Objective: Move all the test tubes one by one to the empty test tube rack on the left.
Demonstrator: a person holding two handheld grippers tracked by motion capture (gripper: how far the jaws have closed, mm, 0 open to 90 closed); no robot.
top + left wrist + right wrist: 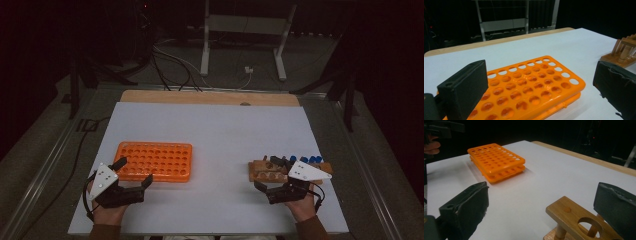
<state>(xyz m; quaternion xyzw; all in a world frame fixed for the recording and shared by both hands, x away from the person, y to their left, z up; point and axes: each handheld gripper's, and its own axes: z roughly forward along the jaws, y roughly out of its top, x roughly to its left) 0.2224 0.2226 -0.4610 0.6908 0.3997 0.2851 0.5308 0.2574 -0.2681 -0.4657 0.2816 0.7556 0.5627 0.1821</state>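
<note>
Both hands low at near edge of white rectangular surface (220,135), palms down. Left claw (134,172) gaping wide, nothing in it, angled toward the orange plastic many-holed tube rack (154,160), which lies flat at left, long axis left-right. Right claw (269,175) also wide apart and empty, just beside the wooden tube rack (265,172) at right, long axis left-right, blue-capped tubes (304,159) at its far end.
</note>
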